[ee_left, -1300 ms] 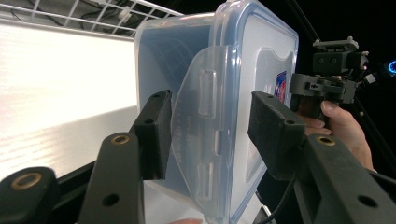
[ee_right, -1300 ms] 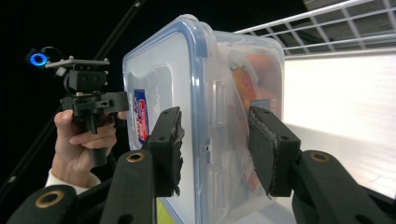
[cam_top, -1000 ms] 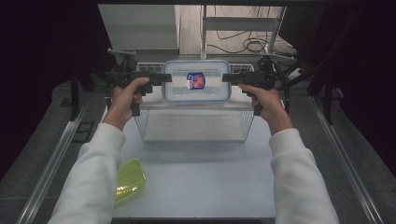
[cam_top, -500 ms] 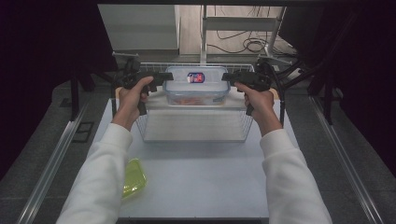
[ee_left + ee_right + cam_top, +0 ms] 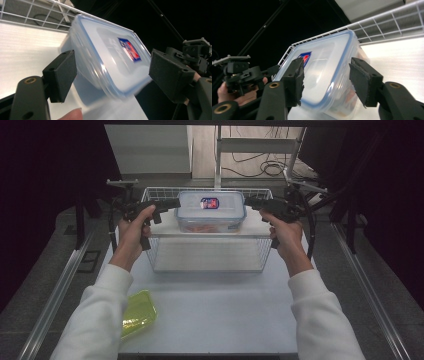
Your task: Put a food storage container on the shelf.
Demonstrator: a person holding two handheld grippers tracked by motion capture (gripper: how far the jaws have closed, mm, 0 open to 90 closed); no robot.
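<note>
— Left gripper (image 5: 172, 204), what state? And the right gripper (image 5: 248, 202)?
— Both spread wide, flanking the clear lidded container (image 5: 211, 210), gripping nothing.
— Where's the container?
— Atop the wire basket (image 5: 207, 251), at its back rim.

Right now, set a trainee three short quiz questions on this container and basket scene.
1. True or false: the clear container rests on the white shelf across the wire basket.
2. The yellow-green lid lies: A) in the basket B) on the table, near left C) on the container.
3. How many grippers flank the container?

Key:
1. True.
2. B.
3. Two: left gripper and right gripper, one at each end, jaws open.
</note>
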